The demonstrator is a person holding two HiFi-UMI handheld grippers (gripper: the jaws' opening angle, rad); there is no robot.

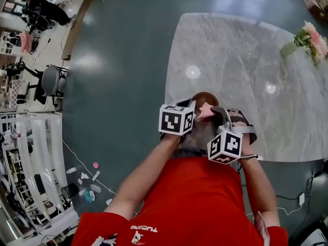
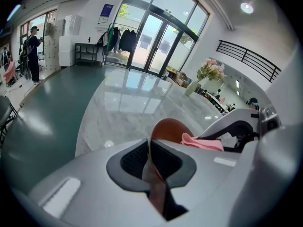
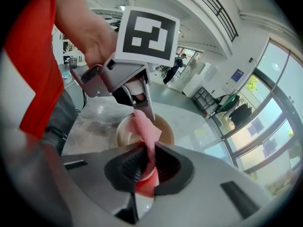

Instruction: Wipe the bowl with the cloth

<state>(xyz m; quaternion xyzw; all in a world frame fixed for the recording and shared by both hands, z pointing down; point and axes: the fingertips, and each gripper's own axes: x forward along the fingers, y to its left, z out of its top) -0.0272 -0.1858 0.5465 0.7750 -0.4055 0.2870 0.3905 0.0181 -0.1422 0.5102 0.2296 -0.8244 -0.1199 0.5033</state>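
While L gripper (image 2: 149,150) fingers pinch bowl (image 2: 169,128) rim, R gripper (image 3: 147,161) fingers clamp cloth (image 3: 146,126).

A line of white lettering (image 1: 144,228) is running upside down across the red shirt (image 1: 205,199) at 6 o'clock in the head view, too small to spell out. A blue wall sign (image 2: 106,13) is hanging at 11 o'clock in the left gripper view, its print illegible. The 2 marker cubes (image 1: 176,120) are showing only black-and-white squares.

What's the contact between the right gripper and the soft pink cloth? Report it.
Touching. In the right gripper view the right gripper has its jaws shut on the soft pink cloth, pinching it.
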